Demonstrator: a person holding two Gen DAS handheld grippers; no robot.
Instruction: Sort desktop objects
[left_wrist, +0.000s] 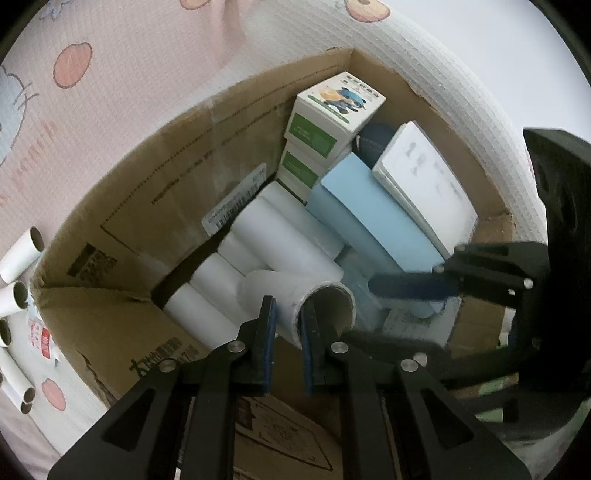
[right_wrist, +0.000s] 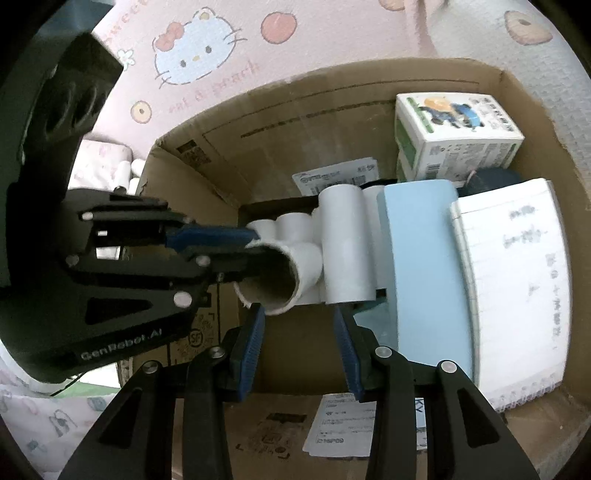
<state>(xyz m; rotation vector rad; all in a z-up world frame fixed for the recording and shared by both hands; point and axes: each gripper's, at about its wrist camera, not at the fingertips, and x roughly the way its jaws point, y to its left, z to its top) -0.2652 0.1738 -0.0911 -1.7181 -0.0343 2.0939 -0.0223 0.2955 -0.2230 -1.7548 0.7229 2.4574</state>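
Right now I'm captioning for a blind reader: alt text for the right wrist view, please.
The left gripper pinches the rim of a white cardboard tube over an open cardboard box holding tubes, a blue box and a notebook; the right gripper is open, empty.

You see a brown corrugated cardboard carton (right_wrist: 273, 147) with a matt, rough, scuffed inside, printed in black and bearing smooth white paper labels (right_wrist: 338, 176); in it lie white paper-wrapped tubes (left_wrist: 284, 236) with a smooth, faintly satiny skin, and the nearest open-ended white tube (right_wrist: 280, 273) shows you a dull grey-brown cardboard core with a frayed rim. Your black matt plastic left gripper (left_wrist: 289, 325) carries ribbed blue rubbery pads and bright metal rivets. Around the carton you have a pink, grid-embossed padded mat (left_wrist: 122, 110), while the pale blue smooth box (right_wrist: 424, 266) looks matt.
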